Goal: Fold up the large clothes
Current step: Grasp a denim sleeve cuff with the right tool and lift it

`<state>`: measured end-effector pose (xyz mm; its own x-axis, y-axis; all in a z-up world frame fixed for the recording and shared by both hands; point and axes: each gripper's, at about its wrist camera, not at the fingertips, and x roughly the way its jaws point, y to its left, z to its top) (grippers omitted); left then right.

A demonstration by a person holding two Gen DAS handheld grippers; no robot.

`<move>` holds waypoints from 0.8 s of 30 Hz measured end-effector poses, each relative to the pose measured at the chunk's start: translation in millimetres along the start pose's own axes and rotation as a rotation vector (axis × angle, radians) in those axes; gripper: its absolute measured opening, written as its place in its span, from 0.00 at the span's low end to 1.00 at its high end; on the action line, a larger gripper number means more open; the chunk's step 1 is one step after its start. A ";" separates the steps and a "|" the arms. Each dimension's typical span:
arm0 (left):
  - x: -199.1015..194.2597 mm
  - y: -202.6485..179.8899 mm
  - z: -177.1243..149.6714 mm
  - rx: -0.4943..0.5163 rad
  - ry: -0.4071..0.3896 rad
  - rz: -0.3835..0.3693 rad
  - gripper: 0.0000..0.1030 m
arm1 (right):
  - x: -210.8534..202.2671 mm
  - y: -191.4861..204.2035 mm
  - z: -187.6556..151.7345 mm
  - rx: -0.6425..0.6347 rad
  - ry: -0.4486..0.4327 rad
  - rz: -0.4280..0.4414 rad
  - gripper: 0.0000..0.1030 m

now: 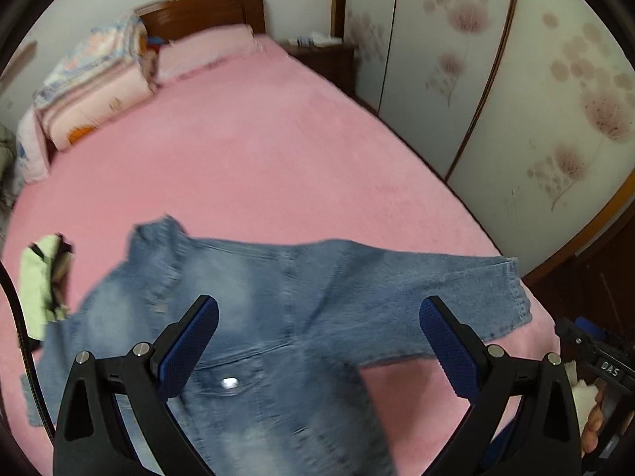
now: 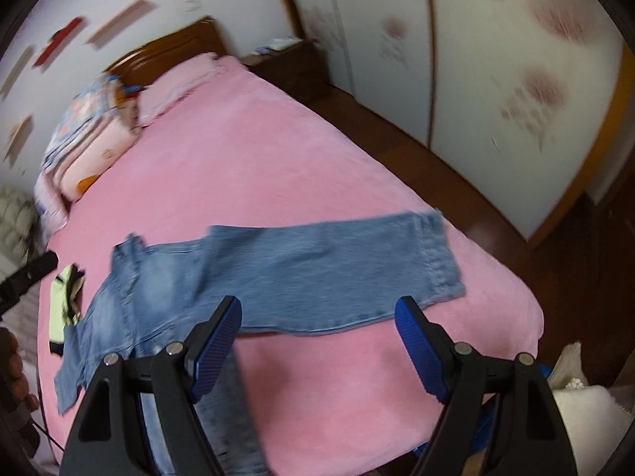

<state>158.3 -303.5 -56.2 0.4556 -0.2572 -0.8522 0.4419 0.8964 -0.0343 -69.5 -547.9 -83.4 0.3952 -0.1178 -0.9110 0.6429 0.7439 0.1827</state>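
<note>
A pair of light blue jeans (image 1: 278, 297) lies spread on the pink bed (image 1: 258, 150). One leg stretches to the right, its hem (image 1: 516, 289) near the bed's right edge. My left gripper (image 1: 317, 317) is open and empty above the waist area, near a metal button (image 1: 229, 383). In the right wrist view the jeans (image 2: 309, 269) lie across the bed (image 2: 278, 166), one leg running right, the other toward the lower left. My right gripper (image 2: 317, 317) is open and empty, above the bed's near edge just before the right leg.
A yellow-green garment (image 1: 39, 277) lies left of the jeans; it also shows in the right wrist view (image 2: 65, 301). Folded quilts (image 1: 91, 79) and a pink pillow (image 1: 206, 49) lie at the headboard. A floral wardrobe (image 1: 516, 79) stands right. A nightstand (image 1: 325, 55) is at the back.
</note>
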 end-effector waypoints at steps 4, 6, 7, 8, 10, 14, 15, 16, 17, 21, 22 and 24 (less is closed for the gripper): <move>86.7 -24.5 -1.8 -0.015 0.053 0.054 0.98 | 56.8 -59.1 4.5 0.133 0.106 0.002 0.73; 119.8 -30.7 -6.2 -0.010 0.079 0.082 0.97 | 81.8 -81.1 2.0 0.182 0.155 -0.002 0.69; 136.4 -33.4 -9.1 -0.004 0.095 0.096 0.96 | 96.5 -92.4 -0.6 0.211 0.188 -0.005 0.69; 157.3 -37.2 -12.4 0.006 0.117 0.124 0.94 | 105.7 -97.3 -2.9 0.228 0.205 -0.002 0.68; 180.5 -43.5 -16.2 0.004 0.150 0.136 0.94 | 127.6 -113.9 -9.1 0.280 0.251 0.009 0.68; 219.7 -57.9 -24.5 0.009 0.198 0.129 0.94 | 155.5 -135.9 -19.4 0.413 0.286 0.107 0.67; 228.5 -63.0 -27.5 0.023 0.217 0.125 0.94 | 160.1 -140.1 -19.7 0.449 0.276 0.134 0.67; 235.0 -66.7 -29.6 0.032 0.230 0.126 0.94 | 165.2 -145.0 -19.1 0.486 0.262 0.155 0.67; 243.3 -71.6 -32.9 0.045 0.247 0.134 0.94 | 169.6 -148.8 -17.4 0.511 0.252 0.164 0.65; 250.9 -77.2 -36.6 0.056 0.267 0.151 0.94 | 184.5 -153.3 -10.7 0.555 0.246 0.146 0.42; 247.8 -76.6 -35.3 0.046 0.265 0.144 0.94 | 186.4 -152.3 -9.2 0.551 0.250 0.138 0.31; 235.8 -72.3 -31.7 0.024 0.251 0.121 0.91 | 183.9 -149.3 -6.1 0.529 0.238 0.148 0.20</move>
<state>209.2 -417.5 -271.3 0.3019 -0.0485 -0.9521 0.4153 0.9056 0.0856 -96.8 -676.6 -280.4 0.3867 0.1578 -0.9086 0.8561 0.3049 0.4173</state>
